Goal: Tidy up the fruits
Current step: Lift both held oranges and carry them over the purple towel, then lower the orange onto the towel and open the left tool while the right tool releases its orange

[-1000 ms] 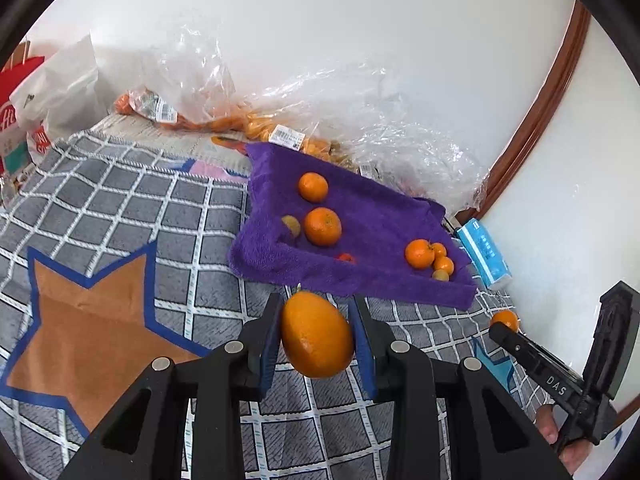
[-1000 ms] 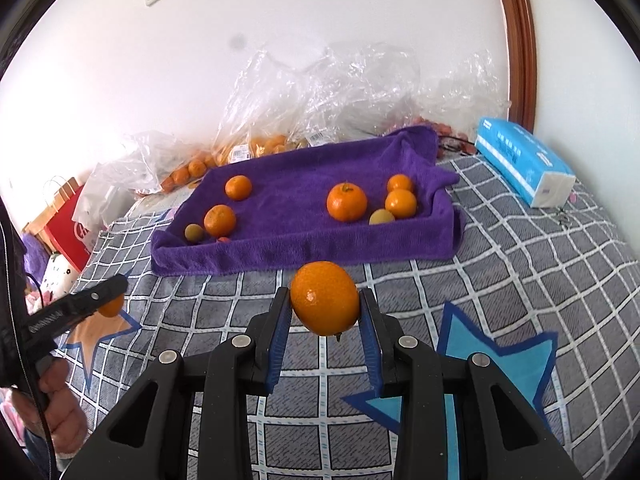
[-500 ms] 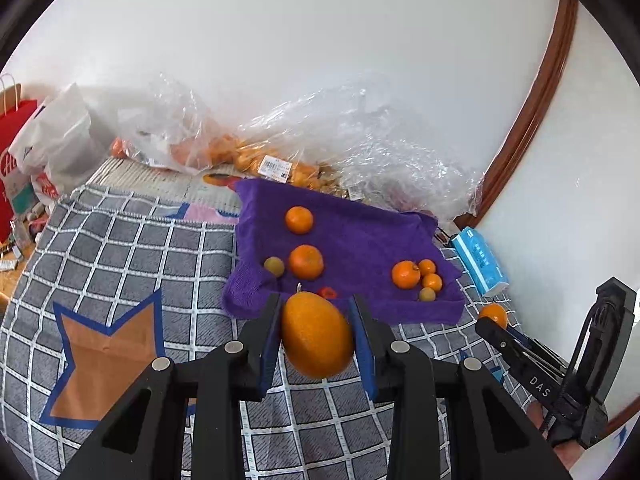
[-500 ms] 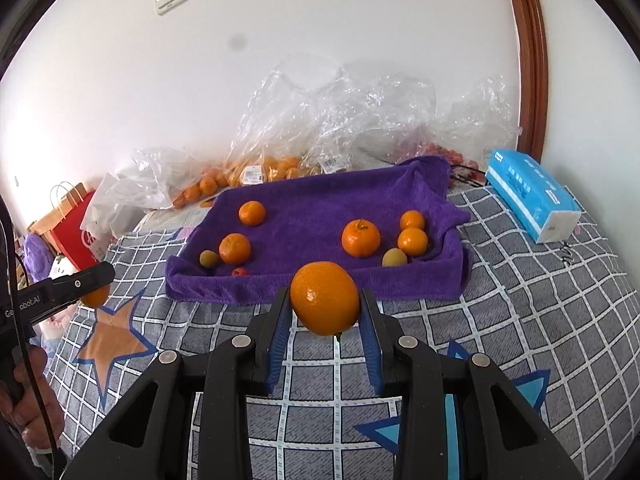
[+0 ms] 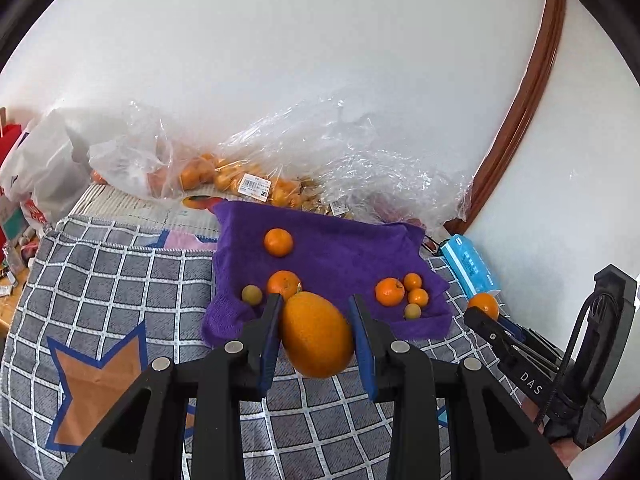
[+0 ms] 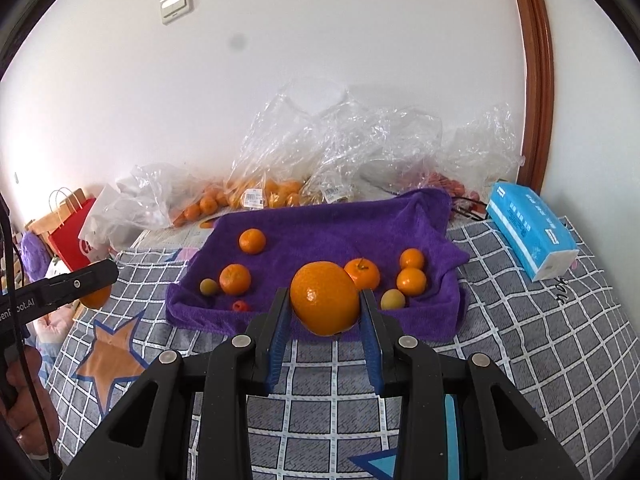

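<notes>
Currently: left gripper (image 5: 316, 336) jaws clamp a large orange (image 5: 317, 336); right gripper (image 6: 325, 314) jaws clamp another orange (image 6: 325, 298); both just before the purple towel (image 6: 328, 236) bearing small fruits.

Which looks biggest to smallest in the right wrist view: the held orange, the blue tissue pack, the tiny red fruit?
1. Blue tissue pack.
2. Held orange, though nearness to the camera enlarges it.
3. Tiny red fruit.
</notes>
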The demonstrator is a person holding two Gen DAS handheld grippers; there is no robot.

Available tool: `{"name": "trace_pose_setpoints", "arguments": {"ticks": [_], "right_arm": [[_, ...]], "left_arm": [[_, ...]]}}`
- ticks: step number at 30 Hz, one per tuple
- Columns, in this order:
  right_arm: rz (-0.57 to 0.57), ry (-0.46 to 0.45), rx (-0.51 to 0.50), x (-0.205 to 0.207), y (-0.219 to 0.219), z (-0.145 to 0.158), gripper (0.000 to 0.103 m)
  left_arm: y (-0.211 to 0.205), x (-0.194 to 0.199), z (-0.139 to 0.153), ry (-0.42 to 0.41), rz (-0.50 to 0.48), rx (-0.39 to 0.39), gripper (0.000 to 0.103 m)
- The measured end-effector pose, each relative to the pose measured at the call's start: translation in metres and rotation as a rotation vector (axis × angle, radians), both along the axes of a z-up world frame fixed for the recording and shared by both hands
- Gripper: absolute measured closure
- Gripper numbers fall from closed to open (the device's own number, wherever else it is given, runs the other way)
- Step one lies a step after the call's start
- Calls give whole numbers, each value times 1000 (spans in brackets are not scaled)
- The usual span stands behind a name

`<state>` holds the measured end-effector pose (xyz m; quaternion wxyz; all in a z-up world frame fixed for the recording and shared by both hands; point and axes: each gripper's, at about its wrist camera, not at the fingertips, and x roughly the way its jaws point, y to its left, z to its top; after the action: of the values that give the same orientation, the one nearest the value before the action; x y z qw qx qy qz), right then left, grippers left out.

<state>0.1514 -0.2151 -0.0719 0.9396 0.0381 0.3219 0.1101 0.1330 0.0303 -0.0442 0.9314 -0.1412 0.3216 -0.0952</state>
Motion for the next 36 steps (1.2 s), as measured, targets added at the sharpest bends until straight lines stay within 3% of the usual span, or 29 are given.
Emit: {"name": "trace_pose_setpoints", "arguments": {"ticks": [21, 36], "right_arm": [[24, -22, 4, 52, 18, 12, 69], [-15, -33, 4, 84, 2, 13, 69]], "left_arm": [[9, 47, 11, 1, 36, 10, 72], [25, 82, 9, 24, 72, 34, 72]]}}
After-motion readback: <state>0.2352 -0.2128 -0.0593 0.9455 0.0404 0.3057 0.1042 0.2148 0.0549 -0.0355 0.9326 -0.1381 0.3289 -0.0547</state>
